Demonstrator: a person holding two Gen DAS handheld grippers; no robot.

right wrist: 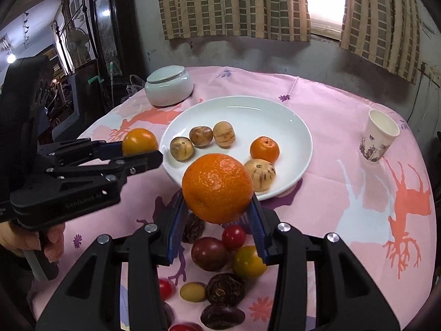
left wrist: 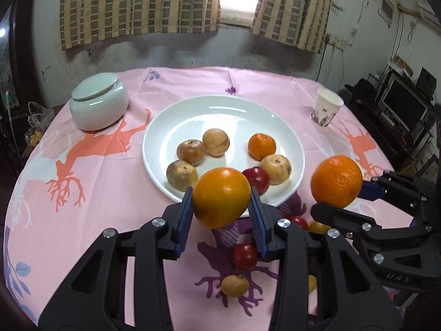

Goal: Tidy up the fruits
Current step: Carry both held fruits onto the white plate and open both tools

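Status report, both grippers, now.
Left gripper shut on smooth orange fruit. Right gripper shut on orange. White plate ahead, path clear.

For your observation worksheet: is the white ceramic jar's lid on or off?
On: the lid sits flat atop the white ceramic jar, covering its mouth.

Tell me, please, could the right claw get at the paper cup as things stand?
Probably not yet: the right claw is shut on a large orange. The path to the paper cup looks free, with only bare tablecloth between.
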